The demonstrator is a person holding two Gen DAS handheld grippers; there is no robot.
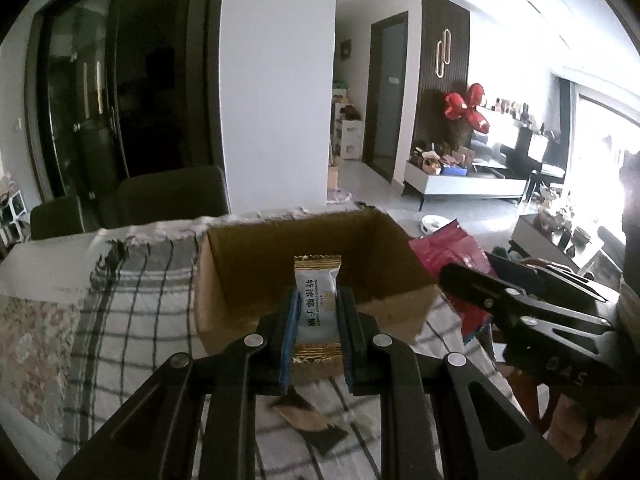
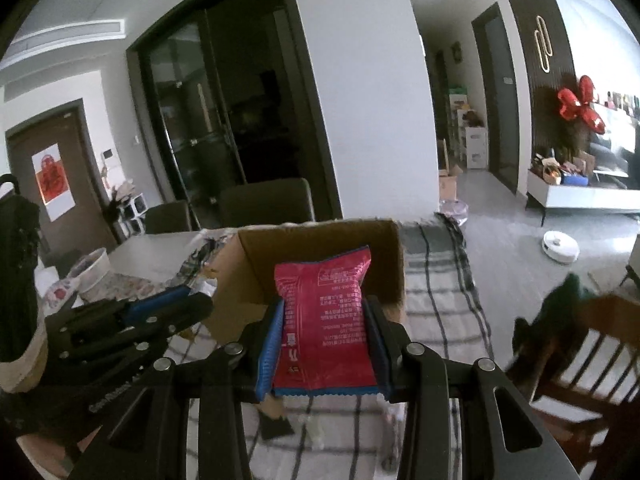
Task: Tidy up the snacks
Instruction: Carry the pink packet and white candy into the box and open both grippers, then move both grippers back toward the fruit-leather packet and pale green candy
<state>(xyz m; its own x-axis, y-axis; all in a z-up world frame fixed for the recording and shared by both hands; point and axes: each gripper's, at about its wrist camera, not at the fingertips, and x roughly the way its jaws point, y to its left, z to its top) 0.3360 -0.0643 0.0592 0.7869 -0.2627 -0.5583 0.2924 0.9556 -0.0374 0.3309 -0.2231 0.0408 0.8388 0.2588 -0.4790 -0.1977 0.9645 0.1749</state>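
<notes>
My left gripper (image 1: 318, 312) is shut on a small white and gold candy packet (image 1: 317, 304), held upright in front of the near wall of an open cardboard box (image 1: 248, 280). My right gripper (image 2: 325, 332) is shut on a red snack bag (image 2: 324, 320), held just in front of the same box (image 2: 384, 248). In the left wrist view the right gripper (image 1: 472, 284) comes in from the right with the red bag (image 1: 444, 248) behind it. In the right wrist view the left gripper (image 2: 176, 304) shows at lower left.
The box stands on a checked cloth (image 1: 132, 320) covering a table. A torn brown scrap (image 1: 308, 420) lies on the cloth below my left gripper. Dark chairs (image 1: 172, 196) stand behind the table. A wooden chair (image 2: 592, 344) is at right. A basket (image 2: 92, 268) sits at left.
</notes>
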